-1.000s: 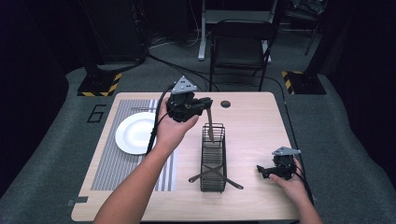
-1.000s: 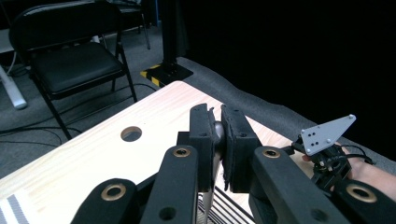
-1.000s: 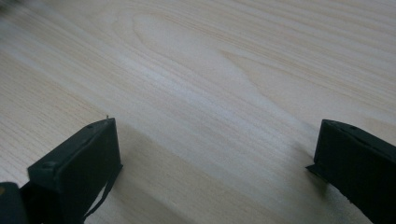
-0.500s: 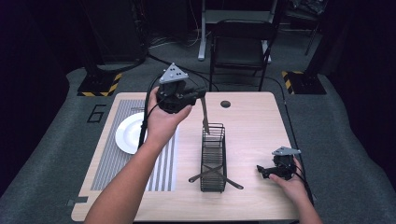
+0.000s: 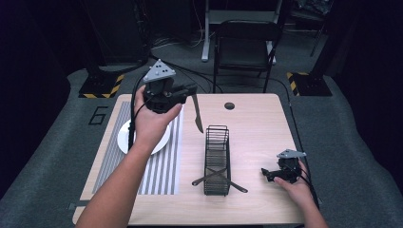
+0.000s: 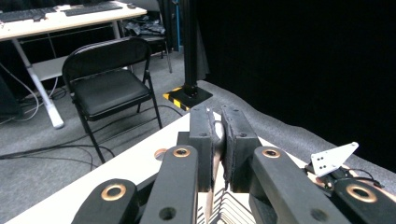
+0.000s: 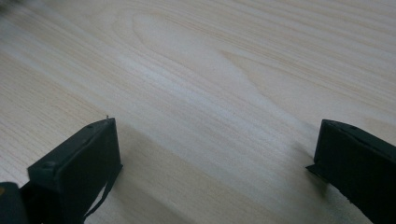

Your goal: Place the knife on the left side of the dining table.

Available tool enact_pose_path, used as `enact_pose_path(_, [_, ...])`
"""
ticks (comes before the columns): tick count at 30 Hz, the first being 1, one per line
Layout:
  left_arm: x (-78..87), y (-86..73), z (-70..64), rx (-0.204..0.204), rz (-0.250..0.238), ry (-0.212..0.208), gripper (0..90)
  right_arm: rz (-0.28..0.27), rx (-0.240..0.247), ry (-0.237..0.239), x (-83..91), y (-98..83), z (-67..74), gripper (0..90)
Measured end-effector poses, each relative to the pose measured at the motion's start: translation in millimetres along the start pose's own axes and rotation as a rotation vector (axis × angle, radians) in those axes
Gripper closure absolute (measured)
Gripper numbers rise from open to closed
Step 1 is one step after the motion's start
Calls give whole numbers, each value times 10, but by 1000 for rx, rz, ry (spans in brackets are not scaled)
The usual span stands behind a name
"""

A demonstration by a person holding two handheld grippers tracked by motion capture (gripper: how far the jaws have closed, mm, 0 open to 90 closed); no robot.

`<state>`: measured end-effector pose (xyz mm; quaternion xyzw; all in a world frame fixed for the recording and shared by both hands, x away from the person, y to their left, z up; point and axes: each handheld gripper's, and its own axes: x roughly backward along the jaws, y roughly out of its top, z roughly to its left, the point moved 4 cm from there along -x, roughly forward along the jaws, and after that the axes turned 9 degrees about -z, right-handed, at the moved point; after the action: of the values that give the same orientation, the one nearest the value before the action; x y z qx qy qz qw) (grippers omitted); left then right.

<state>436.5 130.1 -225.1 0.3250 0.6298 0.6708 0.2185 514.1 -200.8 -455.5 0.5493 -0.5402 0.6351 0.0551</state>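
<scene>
Wooden table (image 5: 256, 123): left hand-held gripper (image 5: 190, 91) pinching knife (image 5: 196, 113) above wire rack (image 5: 217, 159); right hand-held gripper (image 5: 266, 174) spread, empty.

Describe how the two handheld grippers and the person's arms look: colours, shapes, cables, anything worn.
Both grippers are black. The left gripper and the right gripper each carry a grey three-cornered plate with small holes on top, and a black cable trails from each. The left gripper view shows copper-coloured rings at the linkage pivots and thick, blocky black jaws. The forearms are bare: no sleeves, gloves or watch visible.
</scene>
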Motion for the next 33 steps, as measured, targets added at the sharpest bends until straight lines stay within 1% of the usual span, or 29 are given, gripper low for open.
enact_pose_path(6, [59, -133, 93, 8, 18, 18, 839, 0, 2, 3, 1, 0, -1, 0])
enact_pose_path(8, [75, -188, 122, 24, 19, 23, 839, -2, 2, 2, -1, 0, -1, 0])
enact_pose_path(9, [84, -212, 146, 21, 23, 26, 838, -1, 2, 4, 1, 0, -1, 0])
enact_pose_path(10, [90, -237, 158, 32, 22, 32, 839, -2, 1, 3, -1, 0, -1, 0])
enact_pose_path(11, [97, -259, 180, 26, 27, 35, 838, -1, 1, 3, 1, 0, 0, 0])
enact_pose_path(12, [104, -281, 187, 35, 29, 38, 838, -3, 3, 2, -1, 0, -2, 0])
enact_pose_path(15, [127, -341, 220, 35, 35, 43, 839, -2, 1, 3, 0, 0, 0, 0])
enact_pose_path(18, [153, -415, 246, 49, 36, 50, 839, -2, 1, 3, 0, 0, 0, 0])
enact_pose_path(24, [189, -548, 299, 61, 52, 58, 839, -3, 2, 3, 0, 0, -1, 0])
enact_pose_path(26, [206, -589, 321, 54, 60, 61, 839, -2, 1, 3, 0, 0, 0, 0])
enact_pose_path(27, [216, -613, 323, 61, 64, 64, 839, -2, 1, 2, 0, 0, 0, 0])
enact_pose_path(33, [276, -770, 393, 68, 80, 79, 838, -3, 1, 2, 0, 0, 0, 0])
